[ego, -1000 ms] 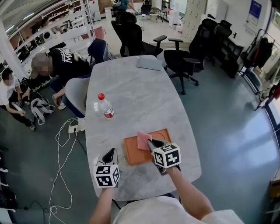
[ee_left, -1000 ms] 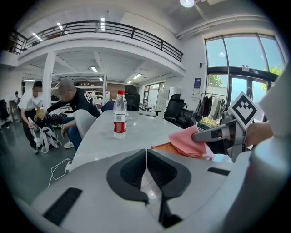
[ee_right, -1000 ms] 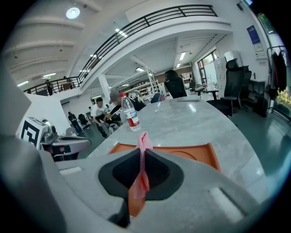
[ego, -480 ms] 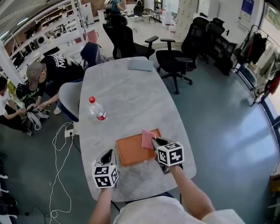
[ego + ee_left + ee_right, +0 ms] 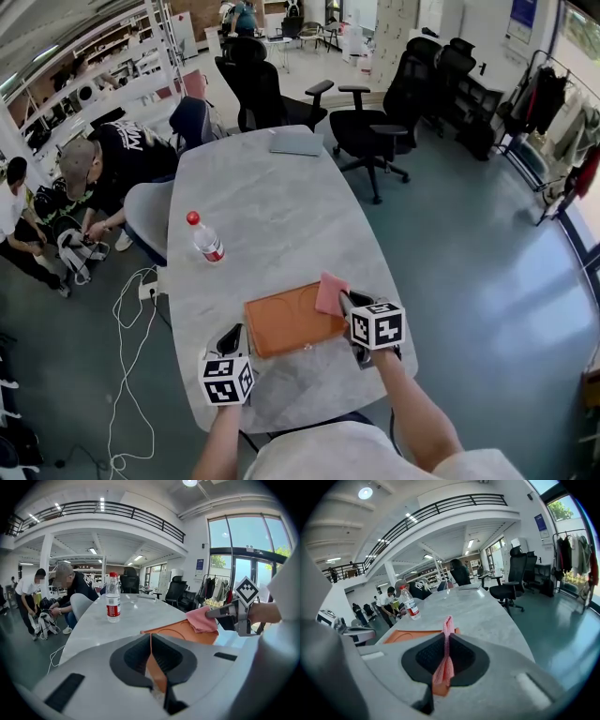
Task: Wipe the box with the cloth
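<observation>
fingers point(image 5: 465, 657) of right gripper point(image 5: 446, 636) around cloth point(image 5: 330, 292)

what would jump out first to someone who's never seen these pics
The pink cloth pinched in the right tool, at the far right corner of the flat orange box near the front of the table. The left tool is shut on the box's left edge. Farther back on the left, a red-capped bottle stands alone.
</observation>
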Available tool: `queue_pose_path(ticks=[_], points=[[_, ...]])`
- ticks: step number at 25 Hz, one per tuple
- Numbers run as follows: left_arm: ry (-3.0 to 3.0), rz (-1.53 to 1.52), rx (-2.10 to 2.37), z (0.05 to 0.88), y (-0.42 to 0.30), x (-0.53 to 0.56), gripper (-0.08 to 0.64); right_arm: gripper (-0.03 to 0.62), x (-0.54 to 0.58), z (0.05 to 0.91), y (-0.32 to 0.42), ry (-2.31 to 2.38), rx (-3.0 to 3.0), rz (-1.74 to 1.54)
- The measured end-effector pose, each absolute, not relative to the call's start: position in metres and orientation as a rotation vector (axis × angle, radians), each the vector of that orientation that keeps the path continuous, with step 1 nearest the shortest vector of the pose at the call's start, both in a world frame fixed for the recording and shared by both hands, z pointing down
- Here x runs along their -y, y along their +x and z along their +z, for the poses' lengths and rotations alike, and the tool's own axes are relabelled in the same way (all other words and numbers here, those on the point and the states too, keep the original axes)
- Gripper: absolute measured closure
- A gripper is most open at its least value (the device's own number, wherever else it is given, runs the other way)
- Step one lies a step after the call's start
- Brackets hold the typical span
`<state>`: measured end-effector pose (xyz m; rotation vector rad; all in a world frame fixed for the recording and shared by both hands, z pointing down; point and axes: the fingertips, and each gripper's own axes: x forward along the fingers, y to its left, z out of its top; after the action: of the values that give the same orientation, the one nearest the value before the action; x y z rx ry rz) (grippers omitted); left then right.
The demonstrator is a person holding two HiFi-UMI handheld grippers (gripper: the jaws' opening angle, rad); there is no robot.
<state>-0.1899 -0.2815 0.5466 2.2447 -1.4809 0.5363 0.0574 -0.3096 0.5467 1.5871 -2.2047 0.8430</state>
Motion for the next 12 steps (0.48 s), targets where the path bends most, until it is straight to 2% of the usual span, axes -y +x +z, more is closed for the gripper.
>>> queue_pose_path(ticks=[4,12], points=[[2.246,0.538,1.484,0.549,-0.191,0.280,0.543,0.577,0.308,0.546,0.061,1.600,2.215,0.852],[2.247,0.515,1.474,0.546,-0.193,0.274,0.543,0.578,0.296,0.515,0.018,1.493,2.369,0.890]])
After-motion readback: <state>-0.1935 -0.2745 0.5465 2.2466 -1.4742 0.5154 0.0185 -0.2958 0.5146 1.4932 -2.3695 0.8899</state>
